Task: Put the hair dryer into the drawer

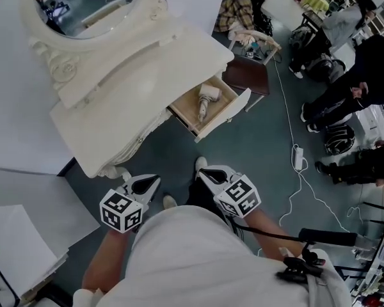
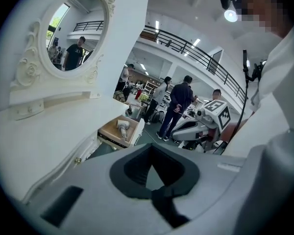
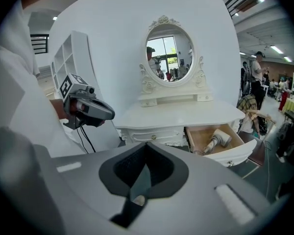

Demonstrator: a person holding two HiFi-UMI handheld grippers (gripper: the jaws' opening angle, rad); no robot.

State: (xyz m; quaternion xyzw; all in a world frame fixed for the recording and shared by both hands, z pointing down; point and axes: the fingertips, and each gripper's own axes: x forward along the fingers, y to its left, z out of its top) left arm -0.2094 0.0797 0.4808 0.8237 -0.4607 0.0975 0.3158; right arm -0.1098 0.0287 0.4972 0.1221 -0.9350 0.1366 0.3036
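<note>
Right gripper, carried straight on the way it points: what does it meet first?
Probably the front of the white dressing table, left of the open drawer; depth is unclear.

Drawer pulled out and open from above, tabletop over its back, hair dryer filling its middle, bare floor before it, dark seat just beside, power strip farther right

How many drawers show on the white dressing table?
2. An open drawer at the right end of the dressing table in the right gripper view, with the hair dryer inside; a shut drawer left of it. The left end is unclear, so another may be hidden.
</note>
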